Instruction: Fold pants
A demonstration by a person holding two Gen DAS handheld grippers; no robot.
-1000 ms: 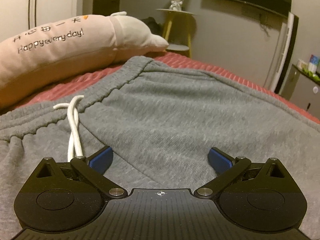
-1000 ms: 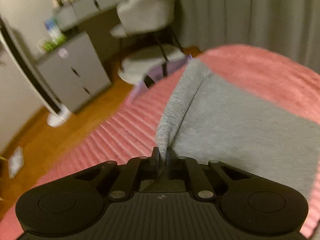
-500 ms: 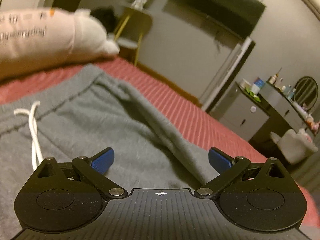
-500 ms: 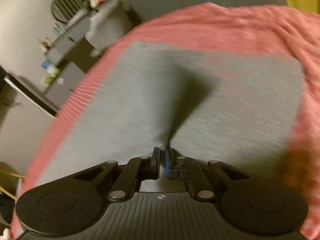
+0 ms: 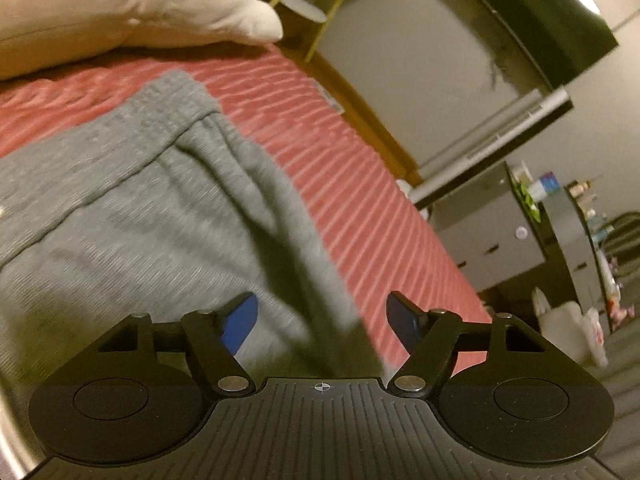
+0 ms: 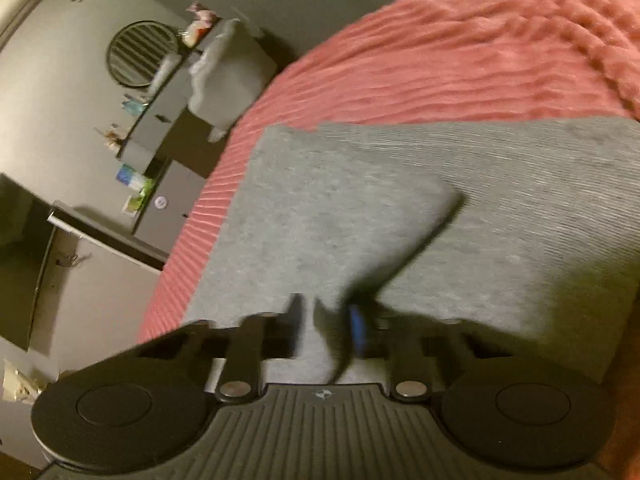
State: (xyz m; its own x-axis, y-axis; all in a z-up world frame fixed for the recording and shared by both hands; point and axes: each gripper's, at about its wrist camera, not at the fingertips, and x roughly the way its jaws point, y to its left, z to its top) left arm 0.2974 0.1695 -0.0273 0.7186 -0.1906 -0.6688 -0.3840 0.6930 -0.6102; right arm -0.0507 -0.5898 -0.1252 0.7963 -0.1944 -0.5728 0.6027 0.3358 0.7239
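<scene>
Grey sweatpants [image 5: 132,216] lie on a red ribbed bedspread [image 5: 344,184]. In the left wrist view the waistband [image 5: 160,108] sits at the upper left and a raised fold of fabric runs down between the fingers. My left gripper [image 5: 322,318] is open, straddling that fold at the pants' right edge. In the right wrist view a pant leg [image 6: 328,208] is folded over the other grey layer [image 6: 540,208]. My right gripper [image 6: 328,320] has its jaws slightly apart, with the fabric edge lying between them; the image is blurred.
A pink plush pillow [image 5: 120,4] lies at the head of the bed. Beside the bed stand grey drawers [image 5: 492,236], a dresser with bottles and a round mirror [image 6: 138,54], a padded chair [image 6: 228,80] and a yellow-legged stool [image 5: 304,4].
My left gripper swung right from the drawstring area to the pants' side edge and narrowed its opening. My right gripper carried the leg end over the pants, and its jaws have parted.
</scene>
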